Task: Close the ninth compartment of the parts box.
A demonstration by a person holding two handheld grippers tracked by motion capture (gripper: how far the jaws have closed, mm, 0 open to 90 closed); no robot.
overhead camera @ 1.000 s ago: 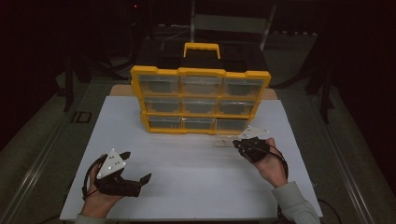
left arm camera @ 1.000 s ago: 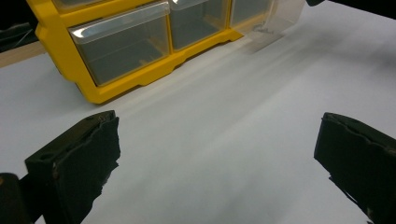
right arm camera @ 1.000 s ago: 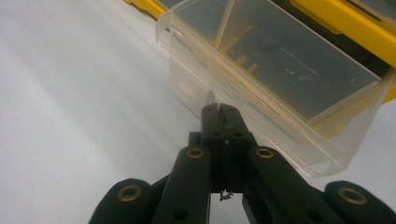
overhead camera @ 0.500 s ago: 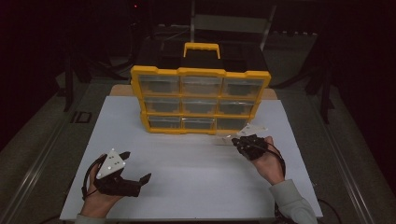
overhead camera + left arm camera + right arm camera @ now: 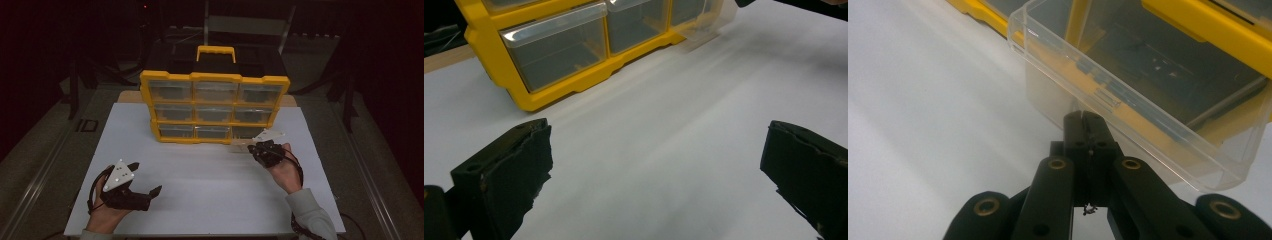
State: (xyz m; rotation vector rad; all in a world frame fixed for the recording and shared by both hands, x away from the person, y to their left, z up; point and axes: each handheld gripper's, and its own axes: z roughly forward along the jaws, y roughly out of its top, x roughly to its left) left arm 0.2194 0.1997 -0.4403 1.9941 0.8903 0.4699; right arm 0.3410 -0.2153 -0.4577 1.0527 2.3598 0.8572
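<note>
At four o'clock of the yellow organizer (image 5: 215, 107), the right gripper (image 5: 1087, 131) pinches the clear drawer's (image 5: 1143, 95) lip with jaws shut, left gripper (image 5: 131, 192) idling wide open — tug crookedly and it jams.

Front of table: the white table top (image 5: 210, 200) lies bare between the two hands (wide passage).
Back: yellow organizer (image 5: 215, 107) blocks the way across.
Right front: pulled-out clear drawer (image 5: 1128, 95) juts from its bottom row.
</note>
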